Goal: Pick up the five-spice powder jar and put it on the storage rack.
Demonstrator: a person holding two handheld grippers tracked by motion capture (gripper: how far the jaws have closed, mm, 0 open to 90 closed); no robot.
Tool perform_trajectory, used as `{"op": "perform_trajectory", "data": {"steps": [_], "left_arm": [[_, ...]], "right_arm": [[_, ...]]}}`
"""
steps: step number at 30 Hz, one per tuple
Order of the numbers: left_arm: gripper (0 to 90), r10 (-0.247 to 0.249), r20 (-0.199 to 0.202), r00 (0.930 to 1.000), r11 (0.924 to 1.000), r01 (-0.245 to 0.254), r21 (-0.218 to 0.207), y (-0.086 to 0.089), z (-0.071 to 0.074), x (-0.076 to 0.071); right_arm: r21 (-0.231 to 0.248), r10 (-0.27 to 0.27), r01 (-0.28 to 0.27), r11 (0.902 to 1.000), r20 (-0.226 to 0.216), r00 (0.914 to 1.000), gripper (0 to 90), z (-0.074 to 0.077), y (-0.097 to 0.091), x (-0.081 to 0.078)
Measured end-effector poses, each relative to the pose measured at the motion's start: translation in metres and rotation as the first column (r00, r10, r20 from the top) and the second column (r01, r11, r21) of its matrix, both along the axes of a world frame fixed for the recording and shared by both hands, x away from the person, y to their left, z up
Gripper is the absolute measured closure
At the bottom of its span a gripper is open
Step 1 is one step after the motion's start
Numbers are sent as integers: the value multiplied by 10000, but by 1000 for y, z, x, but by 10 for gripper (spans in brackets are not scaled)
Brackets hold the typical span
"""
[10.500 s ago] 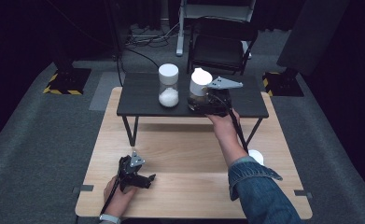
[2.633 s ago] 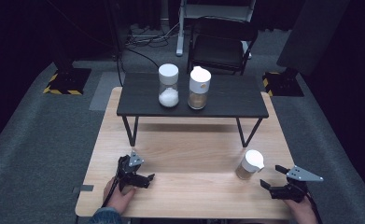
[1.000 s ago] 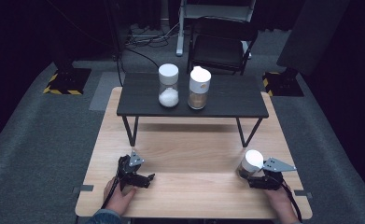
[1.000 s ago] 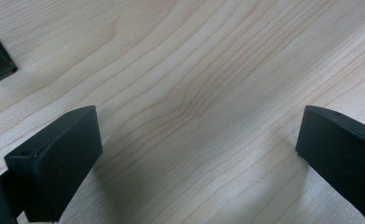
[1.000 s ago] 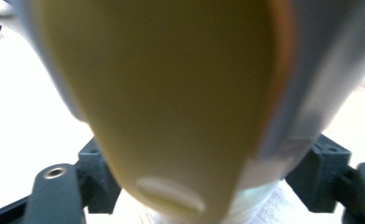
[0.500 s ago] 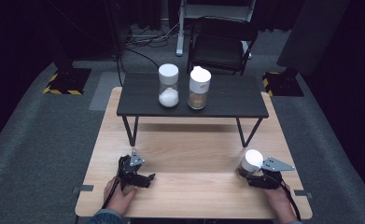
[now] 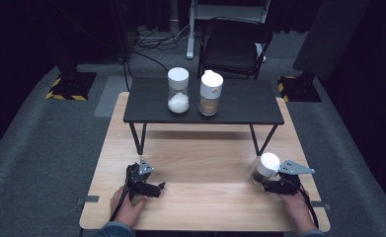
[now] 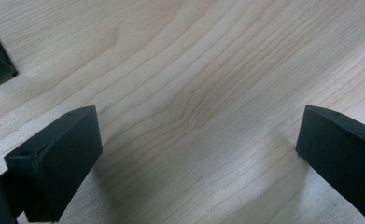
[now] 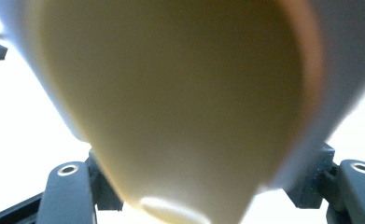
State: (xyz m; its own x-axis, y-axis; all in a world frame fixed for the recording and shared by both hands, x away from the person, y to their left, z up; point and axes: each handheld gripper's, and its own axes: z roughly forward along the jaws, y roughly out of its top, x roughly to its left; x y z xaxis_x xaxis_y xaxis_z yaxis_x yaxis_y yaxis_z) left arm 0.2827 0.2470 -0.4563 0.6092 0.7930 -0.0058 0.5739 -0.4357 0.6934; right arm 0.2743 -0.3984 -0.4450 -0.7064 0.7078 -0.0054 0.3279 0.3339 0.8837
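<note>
Right gripper [image 7: 268,183] clamped on white-lidded jar [image 7: 265,168] near black shelf's [image 7: 240,106] right leg; left gripper [image 7: 151,186] wide, empty, near left leg.

Setting: a recording studio or lab. Dark curtains [image 7: 27,44] enclose the space. The floor is grey carpet [image 7: 37,148]. Stand bases marked with yellow-black hazard tape [image 7: 66,94] sit left and right. Cables [image 7: 153,39] run across the floor behind. A wooden table [image 7: 205,163] carries a low black table [image 7: 240,101]. A black chair [image 7: 235,47] stands beyond
</note>
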Motion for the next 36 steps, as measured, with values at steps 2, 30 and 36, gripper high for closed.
{"op": "perform_trajectory", "data": {"steps": [2, 30, 36], "left_arm": [[2, 1, -1, 10000, 10000, -1, 1, 0, 0, 0], [2, 5, 1, 10000, 10000, -5, -4, 0, 0, 0], [2, 5, -1, 10000, 10000, -5, 4, 0, 0, 0]], "right_arm": [[72, 2, -2, 10000, 13, 10000, 303, 5, 0, 1], [109, 395, -399, 9991, 393, 9984, 304, 83, 21, 21], [87, 429, -433, 9990, 427, 9982, 304, 97, 30, 27]]}}
